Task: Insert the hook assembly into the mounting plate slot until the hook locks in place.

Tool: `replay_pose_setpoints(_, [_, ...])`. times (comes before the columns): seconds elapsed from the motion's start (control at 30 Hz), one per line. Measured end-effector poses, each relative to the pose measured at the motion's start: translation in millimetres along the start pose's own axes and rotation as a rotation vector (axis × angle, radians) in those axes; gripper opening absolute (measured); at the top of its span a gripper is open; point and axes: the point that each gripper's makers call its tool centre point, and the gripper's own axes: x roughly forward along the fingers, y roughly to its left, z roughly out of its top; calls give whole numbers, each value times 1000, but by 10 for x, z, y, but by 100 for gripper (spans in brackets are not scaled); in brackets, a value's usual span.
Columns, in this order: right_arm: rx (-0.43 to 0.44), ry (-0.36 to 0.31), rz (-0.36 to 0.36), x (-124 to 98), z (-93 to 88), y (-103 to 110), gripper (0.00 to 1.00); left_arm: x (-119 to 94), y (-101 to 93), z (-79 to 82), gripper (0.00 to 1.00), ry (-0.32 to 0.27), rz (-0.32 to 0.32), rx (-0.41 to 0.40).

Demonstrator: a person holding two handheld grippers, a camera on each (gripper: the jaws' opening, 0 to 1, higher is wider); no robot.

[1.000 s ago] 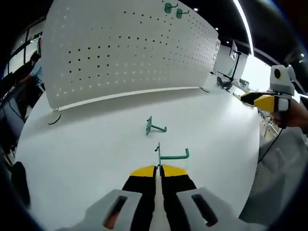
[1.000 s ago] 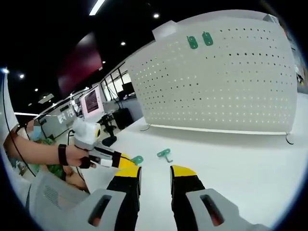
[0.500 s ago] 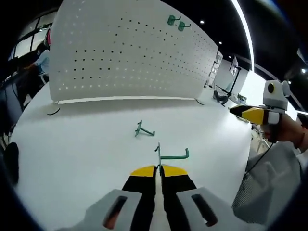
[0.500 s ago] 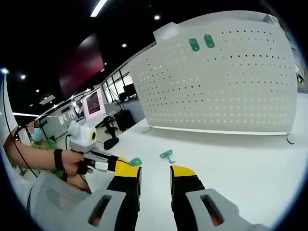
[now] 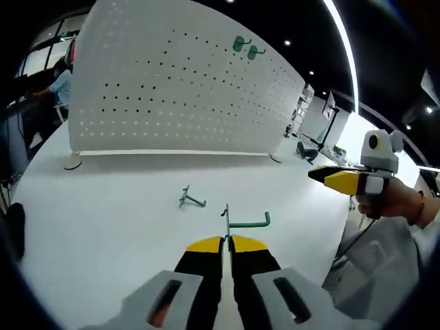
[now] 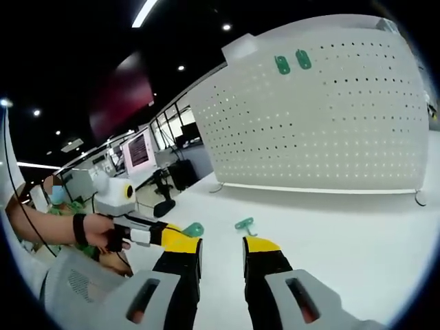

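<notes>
My left gripper [image 5: 227,240] is shut on a green metal hook [image 5: 245,221], held above the white table [image 5: 103,206]; the same hook [image 6: 194,229] sticks out of the left gripper [image 6: 180,240] in the right gripper view. A second green hook [image 5: 189,199] lies loose on the table, also seen as a hook [image 6: 244,224] beyond my right gripper [image 6: 221,247], which is open with nothing between its jaws. The white pegboard mounting plate [image 5: 172,82] stands upright at the back with two green hooks [image 5: 245,47] mounted near its top edge; the plate [image 6: 323,117] carries the mounted hooks [image 6: 292,62].
A person's hand [image 5: 395,203] holds the right gripper [image 5: 344,180] at the right of the left gripper view. A hand with a wrist strap [image 6: 89,230] holds the left gripper. Office desks and monitors [image 6: 137,151] stand behind the table. A person [image 5: 58,89] stands far left.
The left gripper's view has swung right, so the loose hook and pegboard sit further left. The right gripper has come closer into that view. Both jaws keep their states.
</notes>
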Motion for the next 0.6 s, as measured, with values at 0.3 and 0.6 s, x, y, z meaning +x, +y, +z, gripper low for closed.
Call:
replay_pose_setpoints(0.3, [20, -12, 17, -17, 3, -7, 22, -78, -288, 121, 4, -43, -29, -34])
replay_pose_setpoints(0.6, [36, -26, 54, 6, 55, 53, 21, -220, -488, 262, 4, -114, -36, -75])
